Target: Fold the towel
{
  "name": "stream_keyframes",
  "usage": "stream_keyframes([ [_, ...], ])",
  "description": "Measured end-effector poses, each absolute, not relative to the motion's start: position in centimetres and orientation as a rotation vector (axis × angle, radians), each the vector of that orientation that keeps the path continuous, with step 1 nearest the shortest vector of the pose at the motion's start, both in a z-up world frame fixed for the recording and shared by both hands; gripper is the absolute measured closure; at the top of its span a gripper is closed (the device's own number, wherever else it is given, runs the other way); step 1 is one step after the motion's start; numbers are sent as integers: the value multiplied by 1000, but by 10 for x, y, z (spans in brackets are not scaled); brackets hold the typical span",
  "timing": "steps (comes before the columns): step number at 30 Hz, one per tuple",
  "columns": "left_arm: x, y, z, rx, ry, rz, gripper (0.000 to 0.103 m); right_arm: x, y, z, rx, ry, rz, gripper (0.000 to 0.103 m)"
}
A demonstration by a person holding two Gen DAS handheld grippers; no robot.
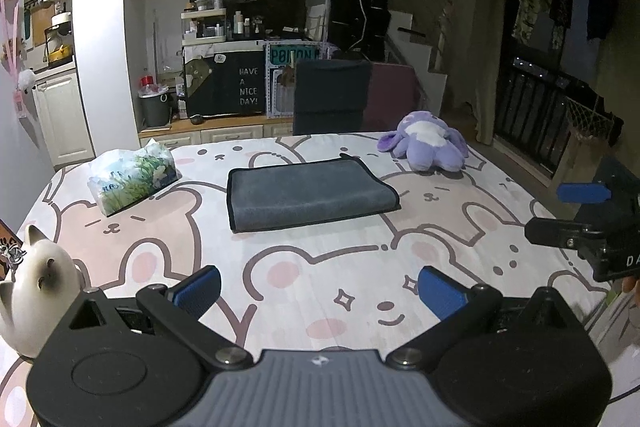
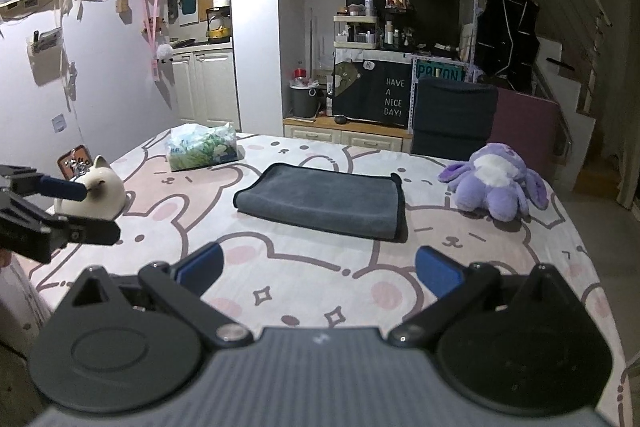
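A grey towel (image 1: pixel 308 193) with a dark hem lies folded into a flat rectangle in the middle of the table; it also shows in the right wrist view (image 2: pixel 324 201). My left gripper (image 1: pixel 318 289) is open and empty, held above the near part of the table, well short of the towel. My right gripper (image 2: pixel 318 269) is open and empty too, also near the front edge and apart from the towel. The right gripper shows at the right edge of the left wrist view (image 1: pixel 576 215), and the left one at the left edge of the right wrist view (image 2: pixel 84 211).
The table wears a pink and white bear-print cloth (image 1: pixel 328 267). A tissue pack (image 1: pixel 134 177) lies back left, a purple plush toy (image 1: pixel 426 141) back right, a white cat figurine (image 1: pixel 36 279) at the front left. A dark chair (image 1: pixel 330 95) stands behind the table.
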State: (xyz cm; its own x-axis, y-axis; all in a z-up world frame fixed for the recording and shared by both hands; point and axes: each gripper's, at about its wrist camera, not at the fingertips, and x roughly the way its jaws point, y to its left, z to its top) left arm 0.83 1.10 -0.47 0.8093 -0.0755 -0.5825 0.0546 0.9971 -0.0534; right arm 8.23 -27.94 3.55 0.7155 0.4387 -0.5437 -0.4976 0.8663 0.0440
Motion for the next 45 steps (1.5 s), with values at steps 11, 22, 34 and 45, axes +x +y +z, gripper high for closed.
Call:
stream_keyframes([
  [11,4,12,-8,-37,624,-68,0,81,-280,30,-112,584,522,0],
  [22,3,11,-7,-31,621,-75,0,78,-280,27,-114,574,534,0],
  [34,3,11,-6,-30,621,-74,0,76,-282,27,-121,573,543,0],
  [45,3,11,-6,-30,621,-74,0,75,-281,26,-121,572,544,0],
])
